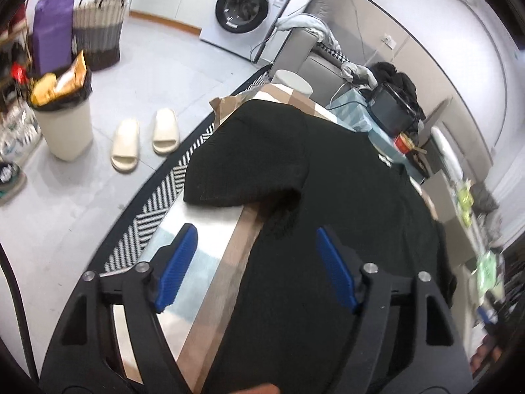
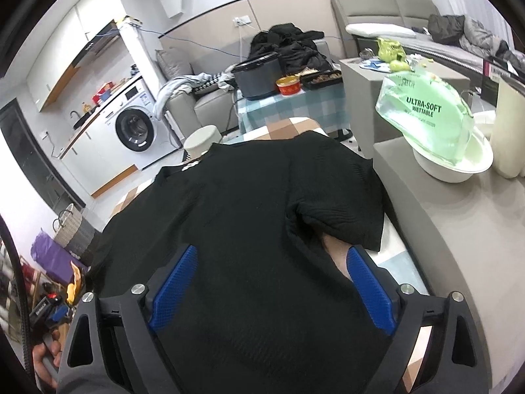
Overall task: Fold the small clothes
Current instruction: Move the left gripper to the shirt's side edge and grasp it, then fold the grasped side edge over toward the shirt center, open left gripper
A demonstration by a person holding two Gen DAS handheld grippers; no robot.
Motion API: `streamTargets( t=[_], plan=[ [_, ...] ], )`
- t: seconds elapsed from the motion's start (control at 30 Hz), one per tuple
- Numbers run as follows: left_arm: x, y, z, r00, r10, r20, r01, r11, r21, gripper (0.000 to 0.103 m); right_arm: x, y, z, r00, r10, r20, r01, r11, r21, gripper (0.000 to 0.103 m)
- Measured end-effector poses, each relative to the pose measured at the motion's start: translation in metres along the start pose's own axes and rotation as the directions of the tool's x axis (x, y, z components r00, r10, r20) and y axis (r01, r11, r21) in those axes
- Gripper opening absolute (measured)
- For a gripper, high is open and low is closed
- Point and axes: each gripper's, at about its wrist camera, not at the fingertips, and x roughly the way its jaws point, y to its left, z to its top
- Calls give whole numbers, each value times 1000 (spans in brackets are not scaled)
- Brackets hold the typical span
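The left gripper (image 1: 256,262) hangs over the near edge of the black T-shirt (image 1: 328,197), its blue fingers (image 1: 178,262) spread and gripping nothing. The right gripper (image 2: 272,289) has its fingers (image 2: 369,289) apart above the shirt too, pinching no cloth. The shirt lies flat on the bench (image 1: 203,229), which wears a checked brown, white and pale-blue cloth. Beyond: a striped rug (image 1: 164,193), cream slippers (image 1: 144,141), a full waste bin (image 1: 64,121), a washing machine (image 2: 134,128), and a tissue pack (image 2: 430,118) in a white bowl (image 2: 456,167)

Checked tablecloth (image 1: 210,262) covers table; black T-shirt (image 2: 246,203) lies spread flat on it.
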Motion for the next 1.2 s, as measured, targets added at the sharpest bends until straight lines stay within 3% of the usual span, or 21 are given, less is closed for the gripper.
streamTargets(
  t=[0.27,0.4,0.67,0.7,0.8,0.83,0.87,1.0,1.13,1.2],
  plan=[
    [57,37,21,997,-31,-75,17,985,-171,53,17,1,4,999,-36,-23,36,999,-5,94],
    [71,48,10,996,-51,-80,31,970,-240,53,17,3,6,999,-38,-12,38,999,-23,94],
    [103,54,12,999,34,-26,-41,950,-310,52,22,0,6,999,-41,-7,41,999,-33,94],
    [108,54,14,999,45,-17,-48,947,-316,49,22,-2,6,999,-43,-4,43,999,-26,94],
    [114,57,15,997,69,-23,-72,941,-332,22,22,-8,4,999,-48,-1,48,999,-13,94],
    [118,59,16,997,76,-25,-80,938,-338,9,22,-9,3,999,-51,-2,51,999,-9,94],
    [119,59,16,996,87,-21,-89,936,-341,5,23,-10,3,999,-51,-4,51,999,-7,94],
    [106,51,22,991,124,58,-101,946,-308,3,25,-12,0,998,-58,-12,58,998,-8,94],
    [85,10,38,971,154,180,-129,981,-144,3,27,-15,-1,998,-60,-13,60,998,-7,94],
    [78,-22,44,963,136,231,-130,991,-41,3,28,-15,-1,998,-56,-15,56,998,-4,94]
  ],
)
